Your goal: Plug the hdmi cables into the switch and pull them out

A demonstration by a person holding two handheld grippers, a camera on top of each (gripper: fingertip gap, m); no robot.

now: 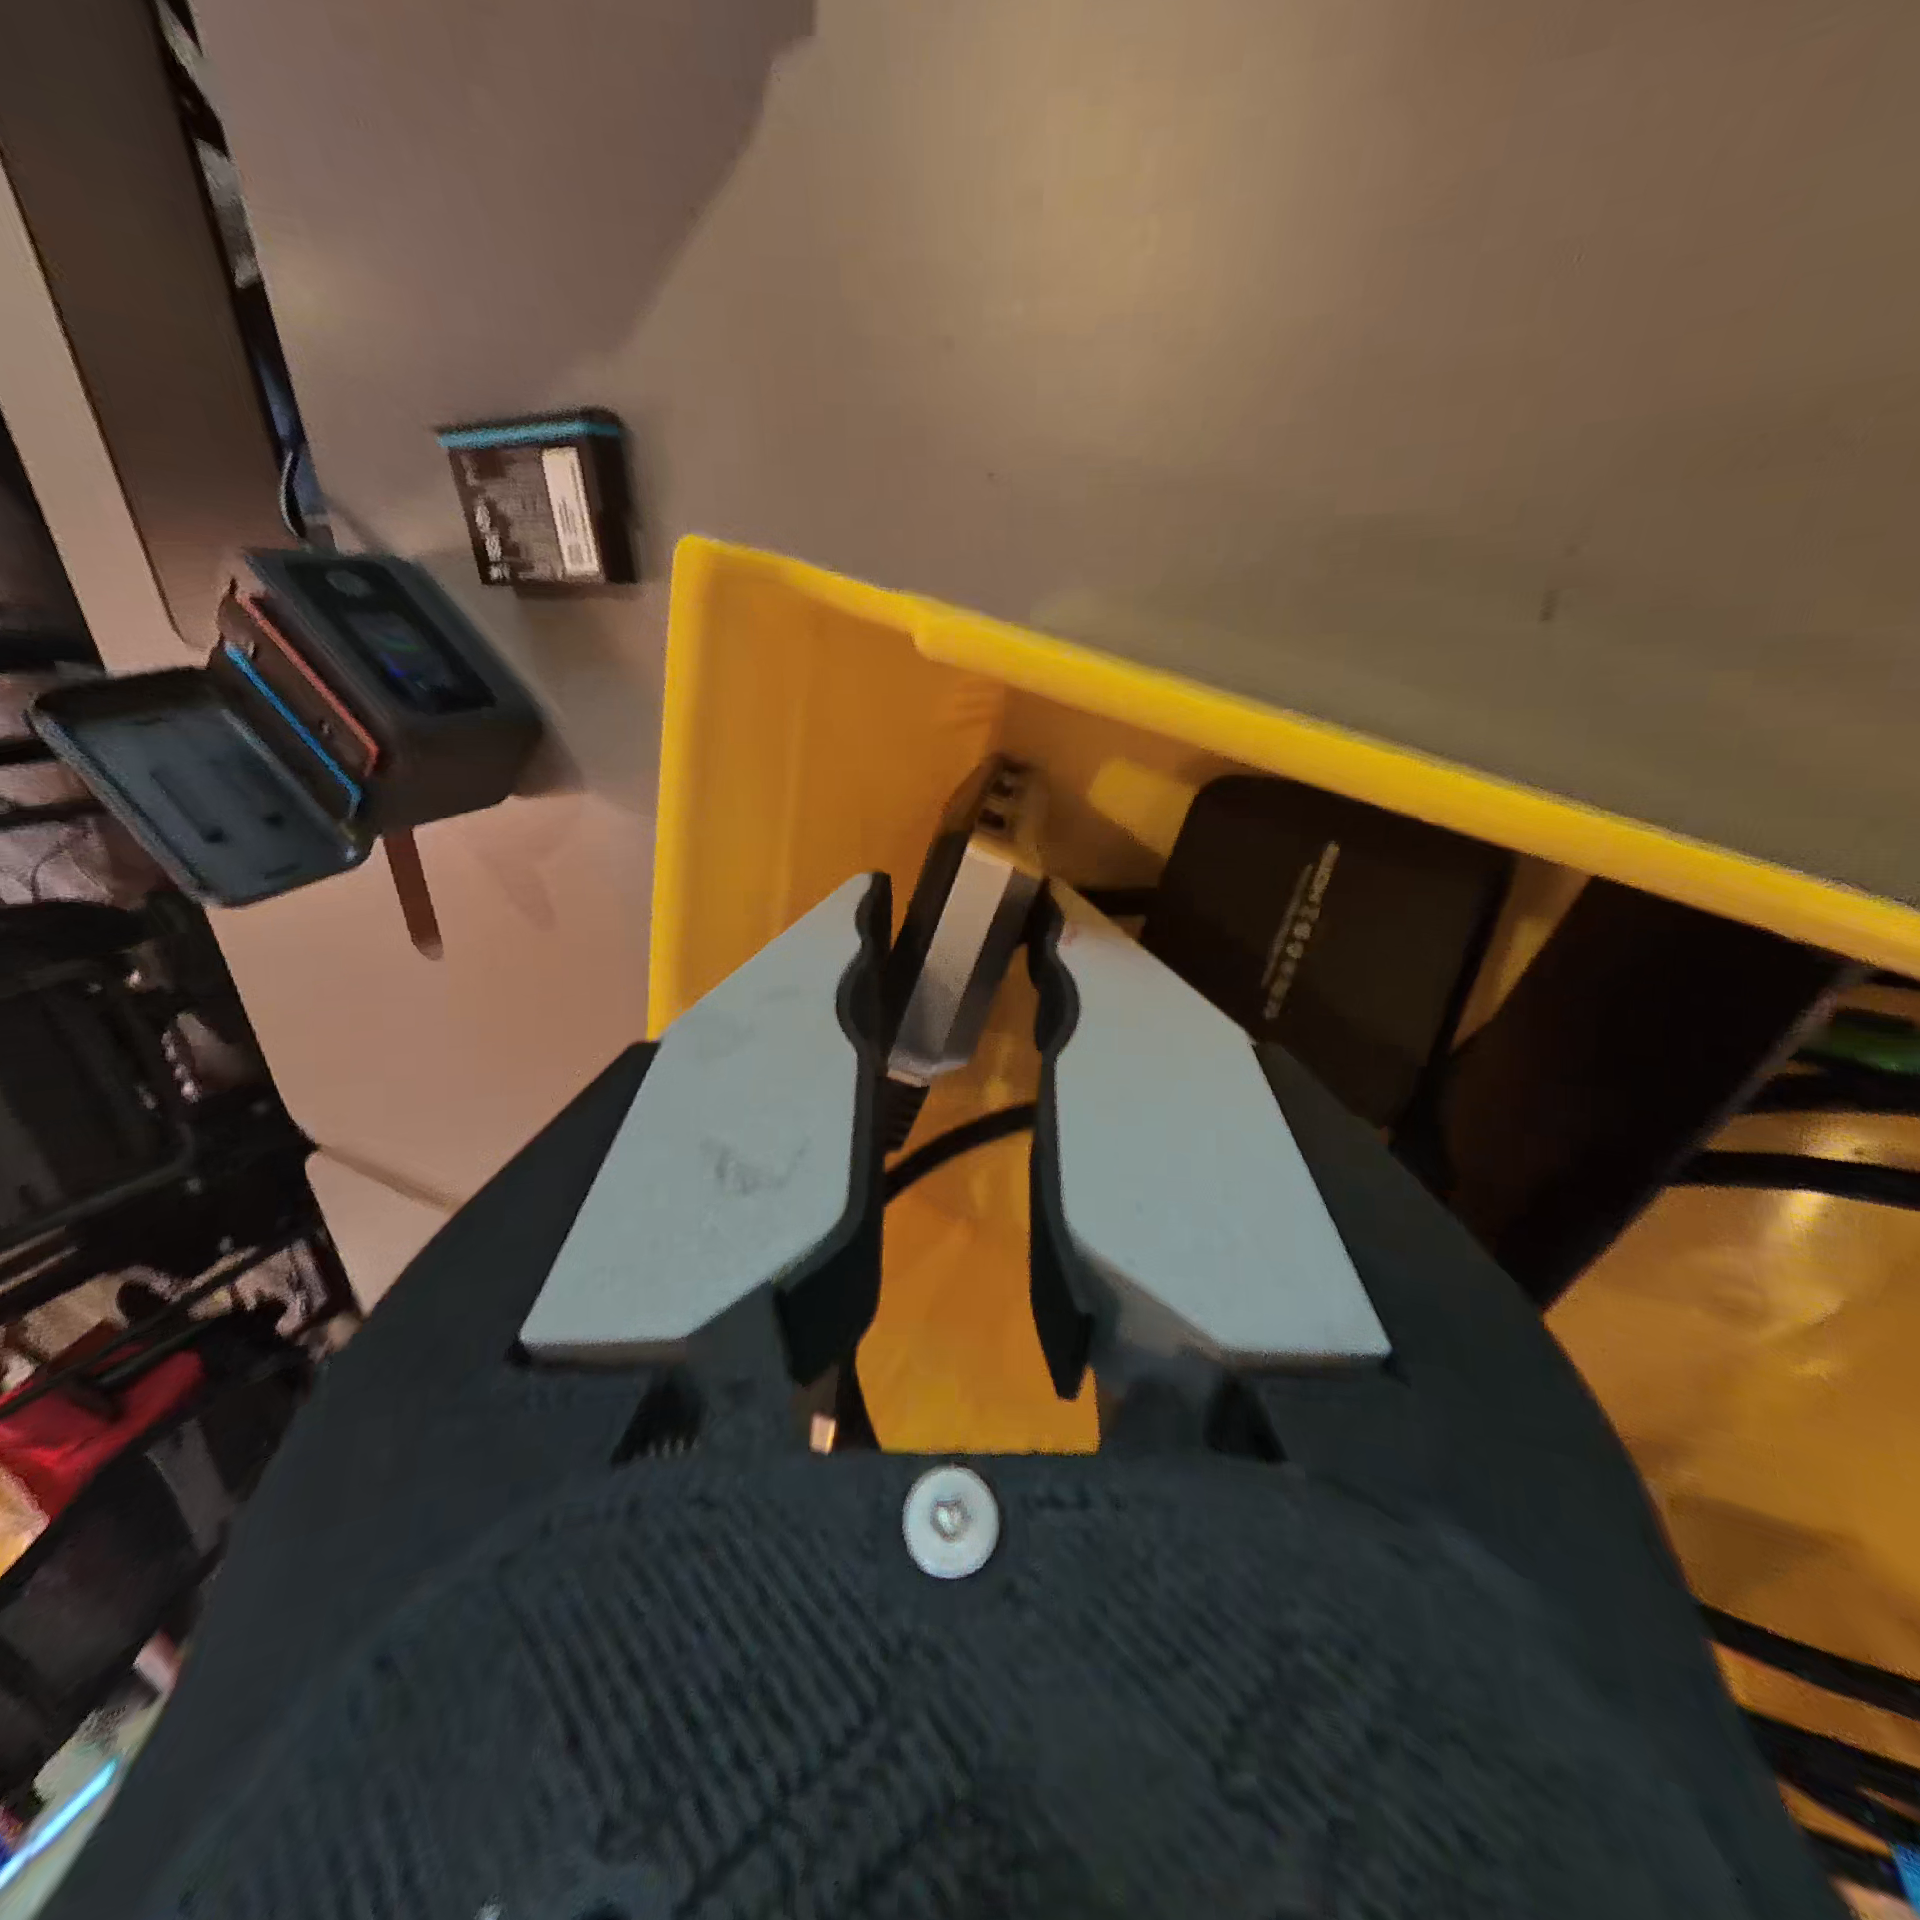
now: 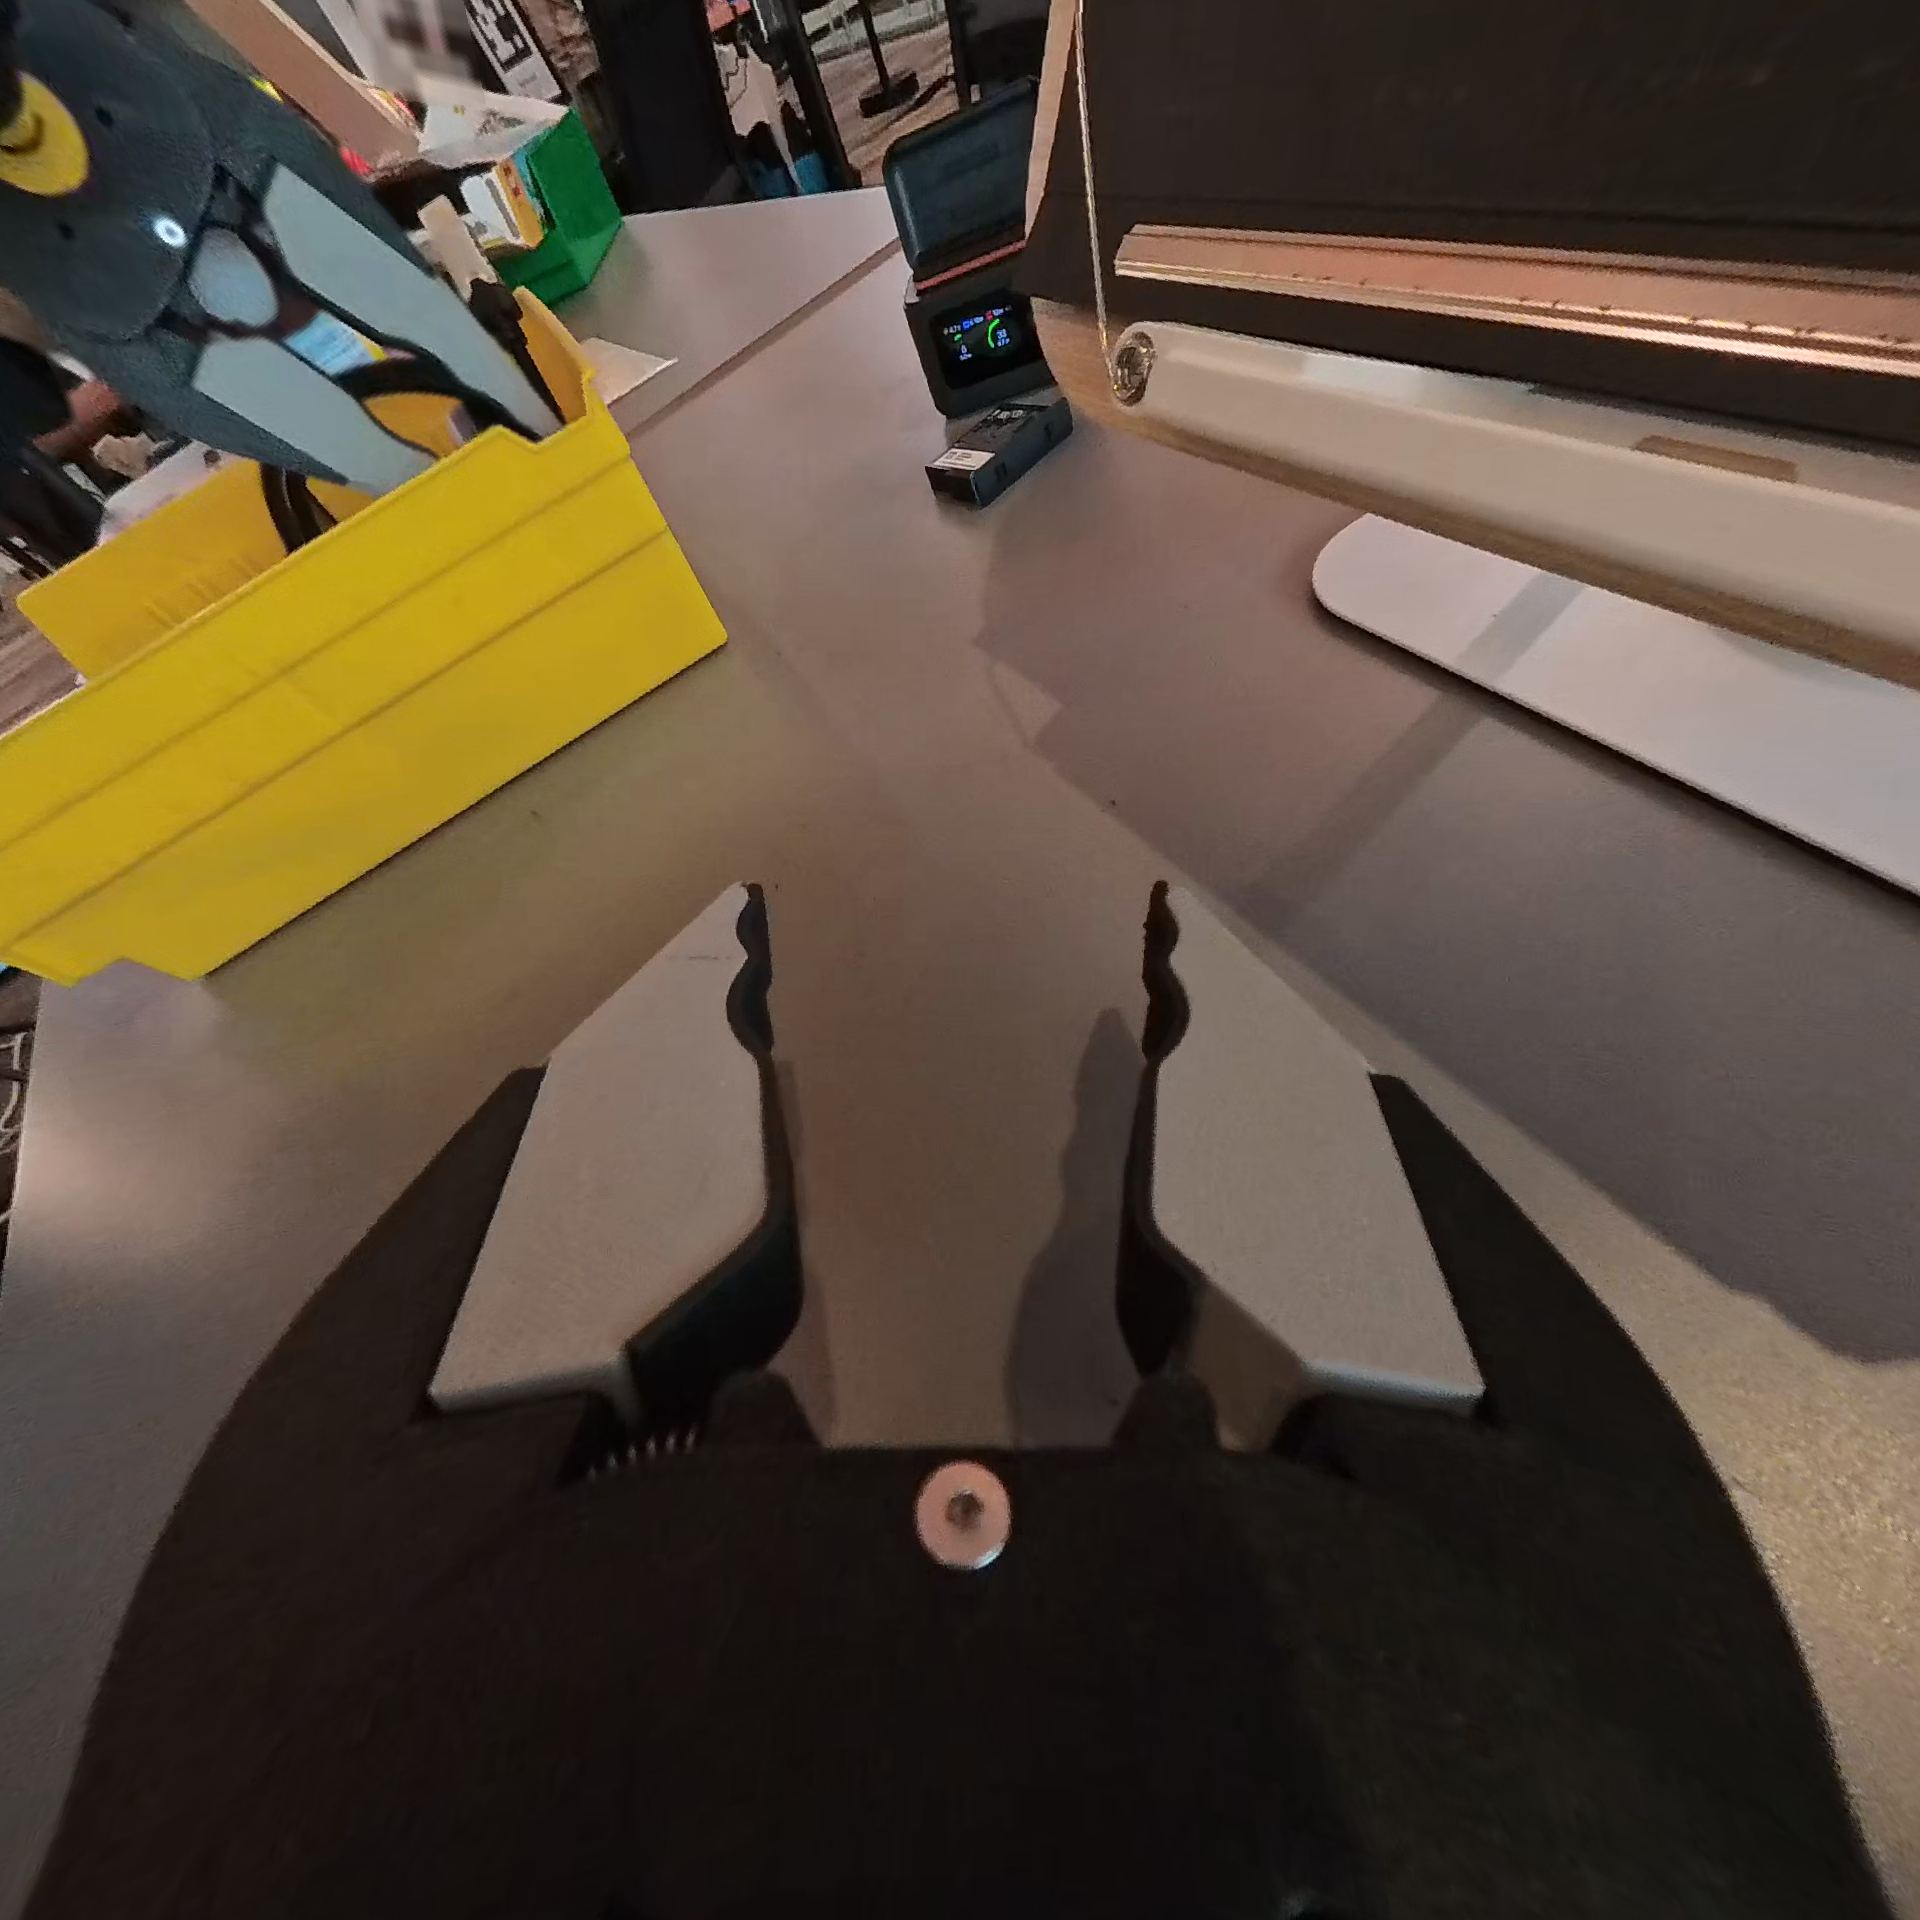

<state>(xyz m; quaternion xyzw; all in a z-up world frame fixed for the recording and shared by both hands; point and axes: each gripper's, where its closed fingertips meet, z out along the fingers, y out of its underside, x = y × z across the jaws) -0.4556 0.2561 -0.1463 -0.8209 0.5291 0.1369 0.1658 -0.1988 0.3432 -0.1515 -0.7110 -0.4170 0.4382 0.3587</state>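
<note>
In the left wrist view my left gripper reaches into a yellow bin. Its jaws are closed on a silver HDMI plug that stands tilted against the bin's far corner, with its black cable trailing down between the fingers. A black box, likely the switch, lies just to the right in the bin. In the right wrist view my right gripper is open and empty, low over the grey table. The left gripper and the bin show at the upper left there.
More black cables lie in the bin. A black charging case with a lit screen and a small black battery sit at the back of the table. A monitor's white base is at the right. A green box stands behind the bin. There is about 30 cm between the tips of the two grippers.
</note>
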